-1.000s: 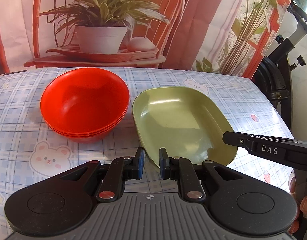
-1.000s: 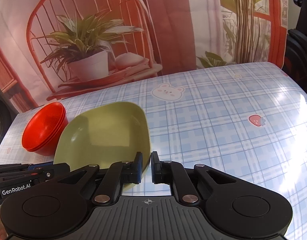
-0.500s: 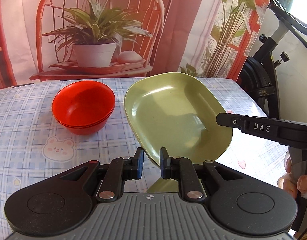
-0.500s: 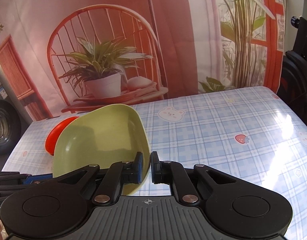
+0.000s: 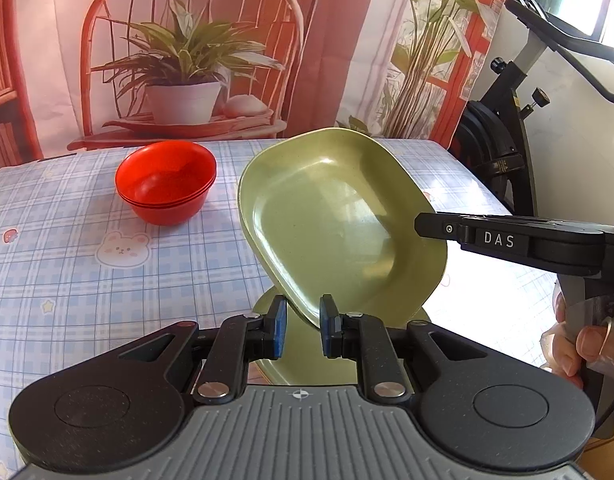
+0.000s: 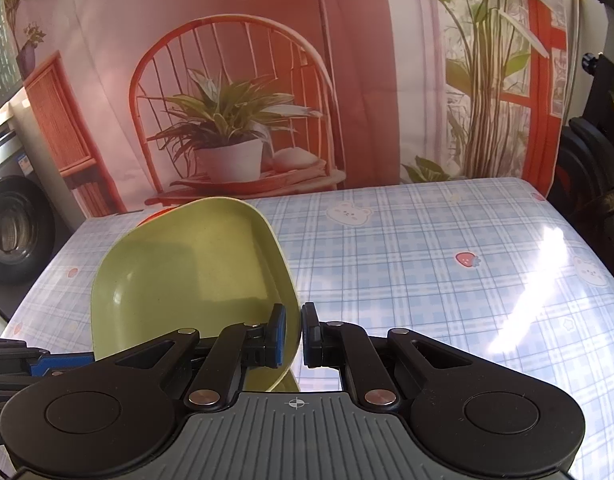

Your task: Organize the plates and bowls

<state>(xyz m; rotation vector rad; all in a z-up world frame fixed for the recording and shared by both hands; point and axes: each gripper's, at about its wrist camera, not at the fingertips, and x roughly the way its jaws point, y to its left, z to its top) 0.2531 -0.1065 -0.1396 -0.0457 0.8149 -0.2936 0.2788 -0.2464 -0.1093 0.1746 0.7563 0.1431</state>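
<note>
Blue-padded right gripper is pinched tight on the green plate rim, tilted above the table; left gripper straddles the near rim, jaws barely apart. I'd keep both level so it doesn't twist. Red bowls sit stacked behind. Lettering reads "DAS".

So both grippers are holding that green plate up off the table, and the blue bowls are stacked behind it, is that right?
Nearly. The left gripper and right gripper do hold the green plate up off the table, but the stacked bowls are red, not blue, as the left wrist view shows.
</note>
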